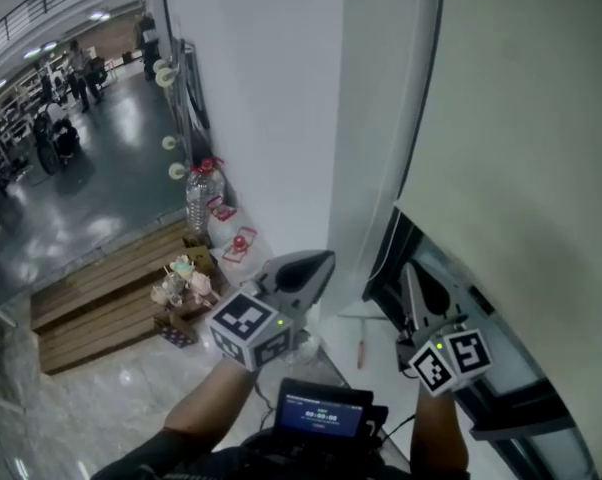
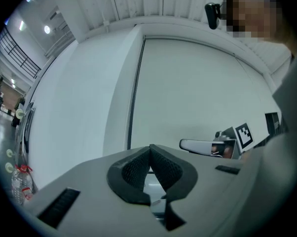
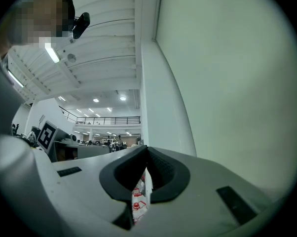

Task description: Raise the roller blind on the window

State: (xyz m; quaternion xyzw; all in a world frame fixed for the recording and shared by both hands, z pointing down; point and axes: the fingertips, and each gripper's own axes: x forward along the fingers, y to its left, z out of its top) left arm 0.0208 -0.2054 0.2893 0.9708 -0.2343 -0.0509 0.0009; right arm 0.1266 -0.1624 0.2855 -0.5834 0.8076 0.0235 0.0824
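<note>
A pale glossy floor point(image 1: 91, 408) spreads below and to the left of the left gripper point(image 1: 326, 259). On it, left of that gripper, sits a low stepped wooden platform point(image 1: 91, 293) carrying a cluster of small items point(image 1: 184, 286), possibly cups. Beyond the gripper's tip stand a large clear water bottle point(image 1: 202, 198) and white bags point(image 1: 237, 240). A red-handled tool point(image 1: 360, 352) lies between both grippers.

Roller blind point(image 1: 521, 168) right of wall point(image 1: 261, 98); bottle point(image 1: 203, 196) beside wall.

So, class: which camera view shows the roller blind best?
The head view: the roller blind shows its bottom edge, with the window uncovered below. Both gripper views show only its plain face, no bottom edge.
</note>
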